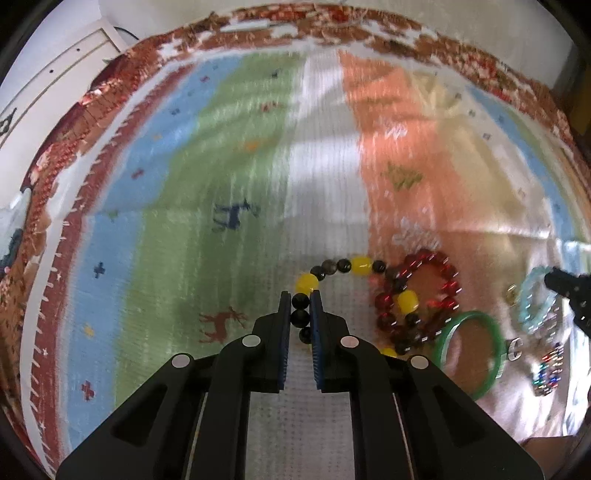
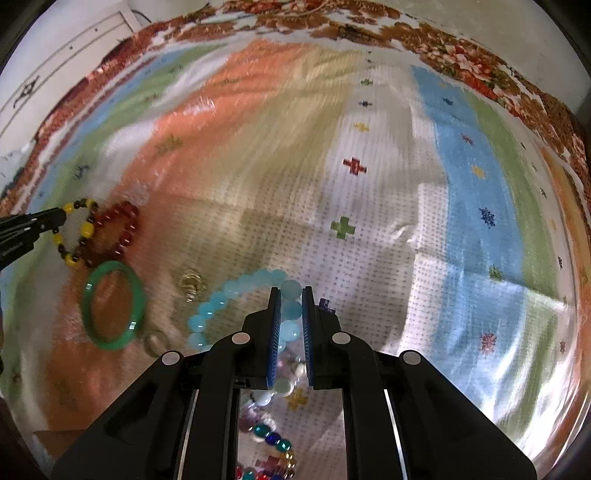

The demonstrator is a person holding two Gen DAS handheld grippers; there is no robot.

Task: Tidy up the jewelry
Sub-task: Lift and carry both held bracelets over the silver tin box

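My left gripper is shut on the black beads of a yellow-and-black bead bracelet, which trails right over a red bead bracelet. A green bangle lies right of them. My right gripper is shut on a pale blue bead bracelet. In the right wrist view the left gripper shows at the far left, holding the yellow-and-black bracelet beside the red bracelet and the green bangle. A multicoloured bead bracelet lies under the right gripper.
Everything lies on a striped woven cloth with small animal and cross motifs and a red floral border. A small gold piece and a clear ring lie near the bangle. White furniture stands at the far left.
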